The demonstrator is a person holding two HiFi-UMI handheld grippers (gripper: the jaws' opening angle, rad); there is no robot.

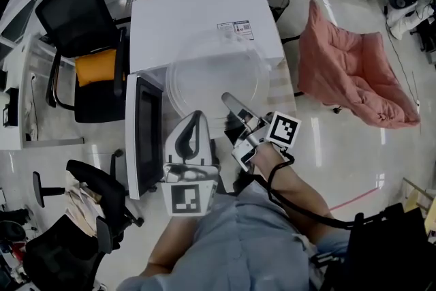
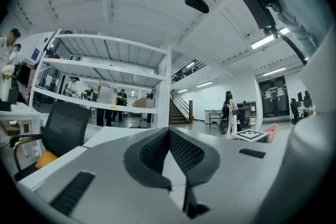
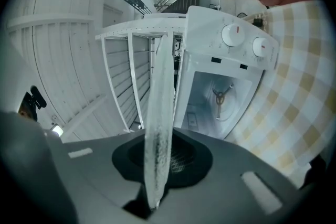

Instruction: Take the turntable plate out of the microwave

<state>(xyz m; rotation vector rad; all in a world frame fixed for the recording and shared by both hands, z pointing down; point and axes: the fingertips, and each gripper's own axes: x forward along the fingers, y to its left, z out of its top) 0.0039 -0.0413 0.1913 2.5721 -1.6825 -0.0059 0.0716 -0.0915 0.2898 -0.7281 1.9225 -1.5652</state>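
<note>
The clear glass turntable plate (image 1: 214,78) hangs level outside and above the white microwave (image 1: 197,20), in front of its top. My right gripper (image 1: 229,101) is shut on the plate's near right rim. In the right gripper view the plate (image 3: 160,97) runs edge-on between the dark pads of that gripper (image 3: 157,168), with the empty microwave cavity (image 3: 219,99) beyond. My left gripper (image 1: 195,116) reaches under the plate's near rim. In its own view the left gripper (image 2: 169,134) has its jaws closed together with nothing between them. Whether it touches the plate I cannot tell.
The microwave door (image 1: 144,136) stands open to the left. A checked cloth (image 1: 283,88) lies under the microwave. A black office chair with an orange cushion (image 1: 92,65) is at the left, and a pink draped seat (image 1: 354,71) at the right. Shelving (image 2: 105,76) and people stand far off.
</note>
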